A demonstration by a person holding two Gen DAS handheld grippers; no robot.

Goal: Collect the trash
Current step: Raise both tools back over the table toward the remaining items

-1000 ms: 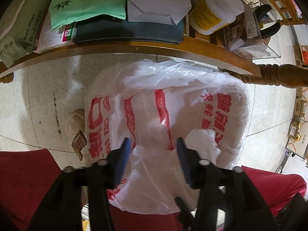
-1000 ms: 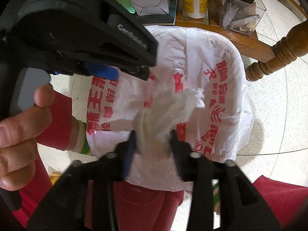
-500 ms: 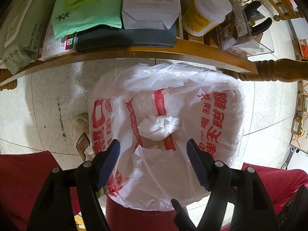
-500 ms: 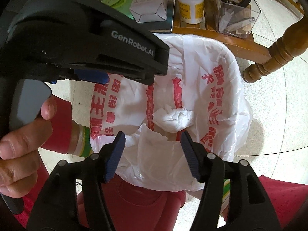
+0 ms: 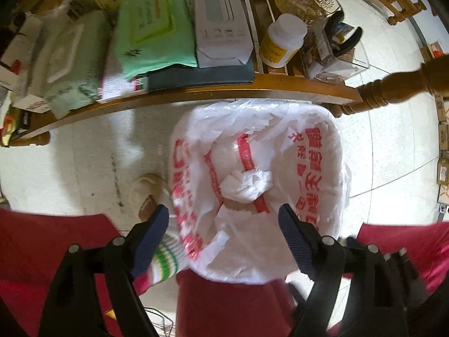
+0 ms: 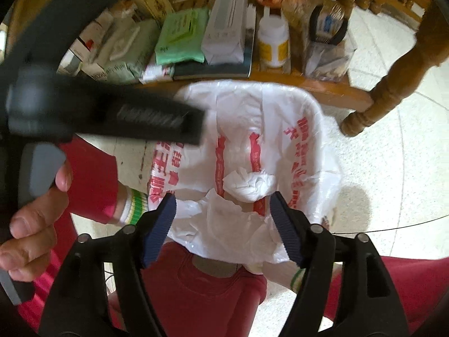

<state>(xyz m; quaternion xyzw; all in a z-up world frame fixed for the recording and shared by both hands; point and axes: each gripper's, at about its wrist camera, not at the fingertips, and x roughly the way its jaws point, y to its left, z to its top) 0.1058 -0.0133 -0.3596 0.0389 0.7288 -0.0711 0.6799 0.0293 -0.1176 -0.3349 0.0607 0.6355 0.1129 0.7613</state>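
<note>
Two sets of tongs hang above the white trash bag [image 5: 308, 151], which stands on the floor just in front of the wooden desk [image 5: 196, 95]. The left tongs [image 5: 224, 238] are opening, nothing between their blue pads. The right tongs [image 6: 223, 226] are opening too, and also grip nothing. A crumpled white tissue [image 5: 247, 185] lies loose inside the bag, near its middle, apart from both pairs of pads.

Red characters run across the bag's plastic, but folds and blur leave them unreadable. In the right wrist view the body of the left tool crosses the upper left corner and hides part of the bag's rim; its white lettering is smeared past reading. A hand [image 6: 31, 221] grips its grey handle.

On the desk behind the bag, a green wipes pack [image 5: 154, 36], a white carton [image 5: 219, 19] and a white bottle with a yellow label [image 5: 283, 42] show printing too small to make out. Red trouser legs cover the bag's near edge.
</note>
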